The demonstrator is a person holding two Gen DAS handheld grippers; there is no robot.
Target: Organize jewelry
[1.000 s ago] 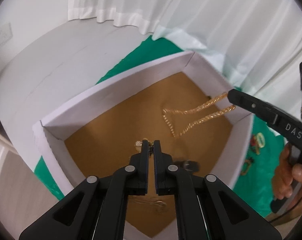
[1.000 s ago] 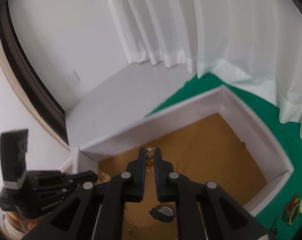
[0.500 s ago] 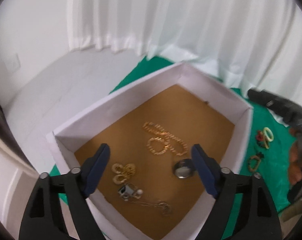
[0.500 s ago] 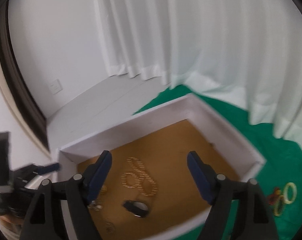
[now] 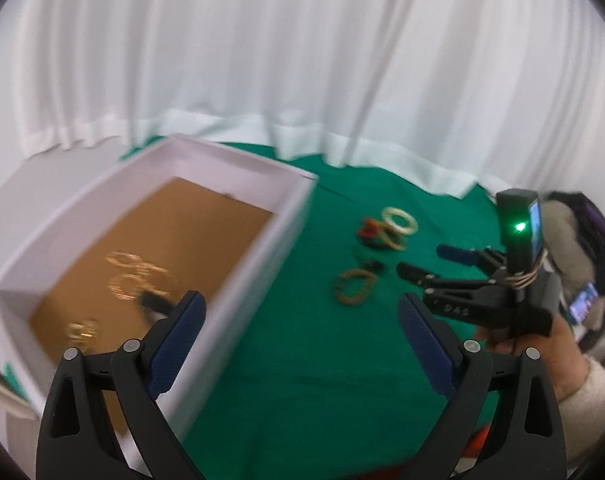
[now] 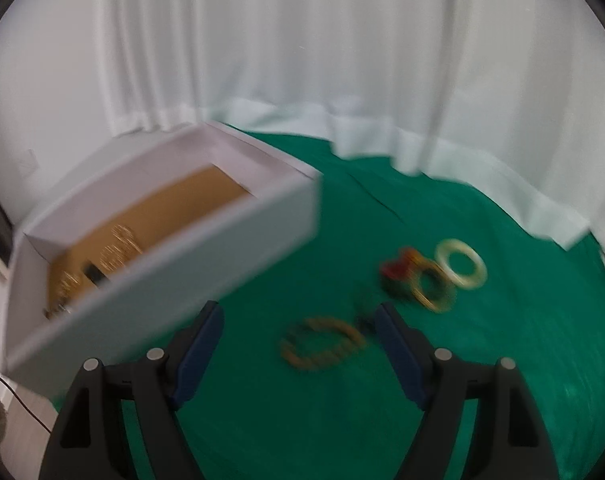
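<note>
A second ago both grippers were pinched shut over the white box point(image 5: 238, 168), the right one on the gold chain necklace point(image 5: 136, 276). Now the left gripper point(image 5: 300, 312) and right gripper point(image 6: 298, 320) have just been opening; their fingers stand wide with nothing between them, and both views have swung toward the green cloth point(image 5: 322, 360) on the desk. The necklace lies coiled on the box's tan cardboard floor, at 9 o'clock in the left view, a round dark piece point(image 5: 154, 302) just beside it. On the cloth, near 2 o'clock, rest a cream ring bangle point(image 6: 460, 264), a gold bangle point(image 6: 432, 286) and a red piece point(image 6: 396, 266), blurred. A beaded amber bracelet point(image 6: 322, 342) lies between the right fingers' tips.
</note>
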